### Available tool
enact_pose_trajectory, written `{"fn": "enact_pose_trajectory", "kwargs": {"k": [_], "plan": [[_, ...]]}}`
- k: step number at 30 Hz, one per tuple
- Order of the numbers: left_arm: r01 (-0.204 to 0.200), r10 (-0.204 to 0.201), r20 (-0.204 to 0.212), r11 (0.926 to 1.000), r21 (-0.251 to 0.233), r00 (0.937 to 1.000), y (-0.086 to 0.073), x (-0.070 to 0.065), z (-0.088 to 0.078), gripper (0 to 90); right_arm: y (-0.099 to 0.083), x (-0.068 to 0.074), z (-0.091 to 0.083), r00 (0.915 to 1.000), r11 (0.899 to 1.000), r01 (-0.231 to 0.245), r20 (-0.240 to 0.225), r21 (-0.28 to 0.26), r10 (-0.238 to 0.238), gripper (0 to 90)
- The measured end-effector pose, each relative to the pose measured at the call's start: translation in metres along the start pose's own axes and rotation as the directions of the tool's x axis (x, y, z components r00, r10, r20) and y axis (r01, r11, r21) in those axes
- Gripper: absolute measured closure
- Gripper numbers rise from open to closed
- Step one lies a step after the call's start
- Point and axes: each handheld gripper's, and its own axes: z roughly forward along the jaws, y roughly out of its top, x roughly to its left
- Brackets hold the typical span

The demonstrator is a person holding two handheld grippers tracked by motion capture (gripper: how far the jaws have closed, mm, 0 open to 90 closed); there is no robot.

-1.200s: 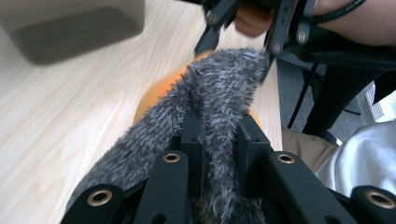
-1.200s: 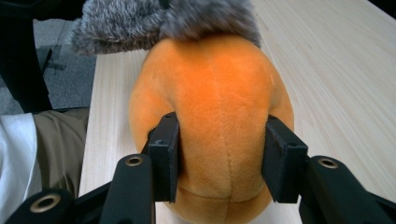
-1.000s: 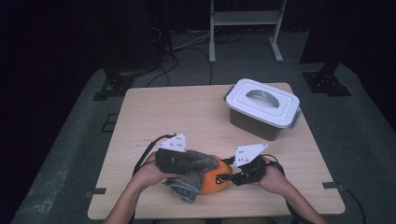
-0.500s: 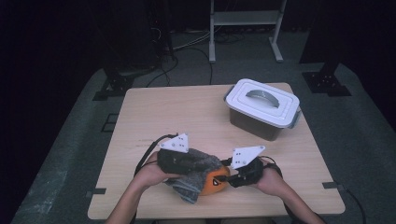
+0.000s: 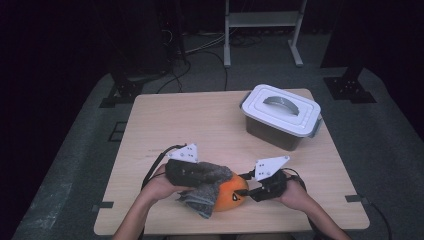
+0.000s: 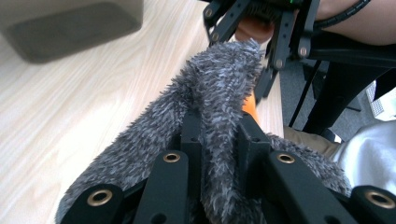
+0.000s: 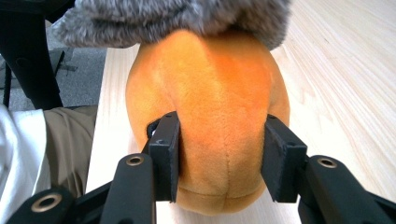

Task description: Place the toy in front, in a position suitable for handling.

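Observation:
An orange plush toy (image 5: 231, 194) lies near the table's front edge, partly covered by a grey fuzzy cloth (image 5: 205, 195). My left gripper (image 5: 215, 175) is shut on a fold of the cloth (image 6: 219, 93), its jaws (image 6: 219, 128) buried in the pile. From the right, my right gripper (image 5: 247, 192) is shut on the toy. In the right gripper view its jaws (image 7: 222, 154) squeeze the toy's rounded end (image 7: 210, 93), with the cloth (image 7: 177, 16) draped over the top. The left gripper view has the right gripper (image 6: 254, 28) just beyond the cloth.
A grey container with a white handled lid (image 5: 281, 115) stands at the table's back right. The wooden table (image 5: 175, 120) is bare at the back left. A white metal stand (image 5: 260, 20) and cables are on the floor behind.
Almost nothing differs: the right gripper has shifted slightly sideways with the toy, and the left hand has stayed in place on the cloth.

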Motion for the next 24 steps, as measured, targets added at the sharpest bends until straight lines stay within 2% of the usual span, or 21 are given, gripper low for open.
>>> {"fn": "enact_pose_trajectory", "kwargs": {"k": [5, 9, 13, 18, 19, 20, 22, 24], "plan": [[0.024, -0.024, 0.004, 0.9997, -0.002, 0.9997, -0.011, 0.002, -0.004, 76.1, -0.005, -0.003, -0.003, 0.9996, 1.000, -0.024, -0.015, 0.003, 0.024, 49.8], [0.017, -0.017, 0.029, 0.9998, -0.003, 0.9994, -0.012, -0.002, 0.001, 76.1, 0.000, -0.005, -0.004, 0.9960, 0.997, -0.061, -0.063, 0.036, 0.063, 33.8], [0.009, -0.008, 0.058, 0.9999, -0.008, 0.9983, -0.011, -0.004, 0.006, 76.2, 0.007, -0.009, -0.008, 0.9936, 0.996, -0.085, -0.076, -0.011, 0.084, 28.5], [-0.004, 0.004, 0.065, 1.0000, -0.002, 0.9979, -0.008, -0.007, 0.010, 76.1, 0.009, -0.011, 0.005, 0.9900, 0.996, -0.085, -0.110, 0.035, 0.088, 23.1], [-0.001, 0.001, 0.062, 1.0000, -0.002, 0.9981, -0.008, -0.006, 0.010, 76.1, 0.008, -0.010, 0.008, 0.9895, 0.995, -0.089, -0.111, 0.034, 0.092, 25.2], [0.001, 0.000, 0.056, 1.0000, -0.005, 0.9984, -0.008, -0.006, 0.010, 76.1, 0.007, -0.010, 0.009, 0.9897, 0.995, -0.092, -0.107, 0.032, 0.095, 32.2], [0.011, -0.010, 0.060, 0.9997, -0.021, 0.9982, -0.008, -0.003, 0.006, 76.1, 0.005, -0.009, 0.008, 0.9928, 0.997, -0.072, -0.095, 0.015, 0.073, 46.0], [0.014, -0.013, 0.045, 0.9993, -0.036, 0.9989, -0.006, -0.002, 0.004, 76.1, 0.005, -0.010, 0.005, 0.9948, 0.998, -0.058, -0.084, -0.005, 0.058, 53.4]]}}
